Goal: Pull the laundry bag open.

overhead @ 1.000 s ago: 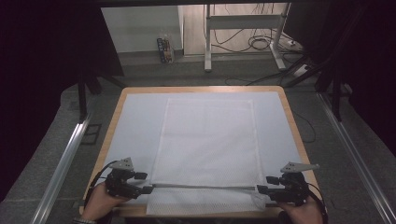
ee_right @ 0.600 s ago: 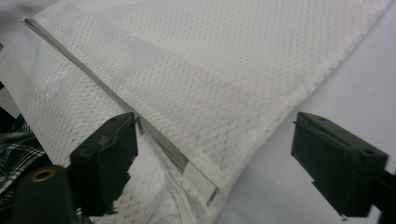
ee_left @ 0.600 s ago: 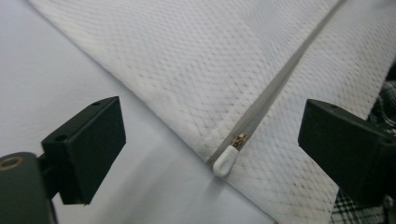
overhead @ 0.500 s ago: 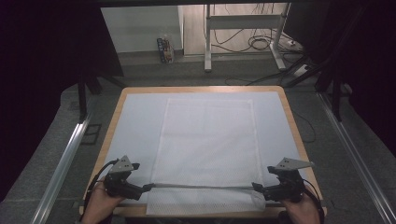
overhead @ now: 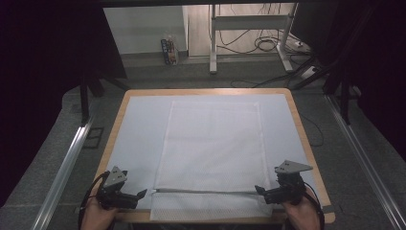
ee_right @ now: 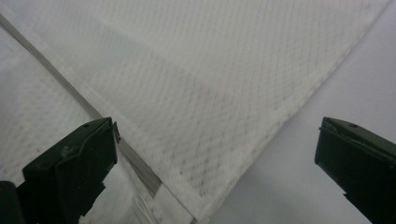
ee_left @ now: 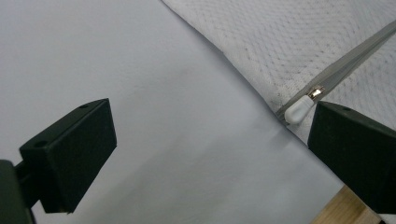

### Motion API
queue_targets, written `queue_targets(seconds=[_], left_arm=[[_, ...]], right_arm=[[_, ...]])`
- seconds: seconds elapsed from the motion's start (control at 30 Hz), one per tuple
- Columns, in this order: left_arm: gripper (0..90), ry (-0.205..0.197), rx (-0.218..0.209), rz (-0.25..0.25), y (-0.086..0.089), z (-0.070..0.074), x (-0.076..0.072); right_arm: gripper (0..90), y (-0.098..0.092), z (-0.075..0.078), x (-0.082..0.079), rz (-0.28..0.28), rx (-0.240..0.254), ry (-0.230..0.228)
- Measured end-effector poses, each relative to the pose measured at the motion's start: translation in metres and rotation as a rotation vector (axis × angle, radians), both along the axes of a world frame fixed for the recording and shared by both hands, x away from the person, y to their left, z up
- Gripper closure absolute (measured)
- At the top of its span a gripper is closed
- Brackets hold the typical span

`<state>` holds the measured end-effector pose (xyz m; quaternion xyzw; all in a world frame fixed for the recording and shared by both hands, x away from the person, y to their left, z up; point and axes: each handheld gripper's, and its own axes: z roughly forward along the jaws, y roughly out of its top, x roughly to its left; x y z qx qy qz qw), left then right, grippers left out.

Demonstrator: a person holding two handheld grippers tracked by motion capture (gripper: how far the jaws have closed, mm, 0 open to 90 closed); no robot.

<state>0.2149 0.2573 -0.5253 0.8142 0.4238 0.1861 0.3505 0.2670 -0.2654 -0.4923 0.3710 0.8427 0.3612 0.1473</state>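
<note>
Only left gripper view: zipper pull beside open jaws.

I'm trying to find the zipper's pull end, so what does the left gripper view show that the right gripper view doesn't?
Left gripper view alone: the white zipper pull at the end of the grey zipper, lying just beside one open jaw of the left claw, and a corner of the wooden table edge.

Right gripper view alone: the zipper's other end, near the bag's corner.

Both: the white mesh laundry bag, the pale table cover, and wide-open jaws holding nothing, the right claw included.
</note>
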Motion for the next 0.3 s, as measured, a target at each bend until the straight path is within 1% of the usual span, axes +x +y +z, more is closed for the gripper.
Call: queue_targets(seconds=[0.07,0.1,0.13,0.17,0.2,0.3], left_arm=[[0.3,-0.003,0.022,0.008,-0.002,-0.0005,0.0],[0.3,-0.004,0.035,0.008,-0.0032,-0.0008,-0.0002],[0.2,-0.004,0.035,0.008,-0.0032,-0.0008,-0.0002],[0.0,-0.006,0.058,0.009,-0.0054,-0.0015,-0.0002],[0.0,-0.006,0.064,0.006,-0.006,-0.0015,-0.0001],[0.1,0.0,0.07,0.005,-0.007,-0.0019,0.0008]], right_arm=[[0.2,-0.0027,-0.0046,0.0,-0.003,-0.009,0.032],[0.7,-0.0039,-0.0062,0.0003,-0.007,-0.002,0.041],[0.7,-0.0039,-0.0062,0.0003,-0.007,-0.002,0.041],[1.6,-0.0055,-0.007,0.0005,-0.008,0.016,0.057],[1.6,-0.0055,-0.0076,0.0006,-0.004,0.023,0.059],[1.7,-0.0043,-0.0096,0.0003,0.005,0.014,0.067]])
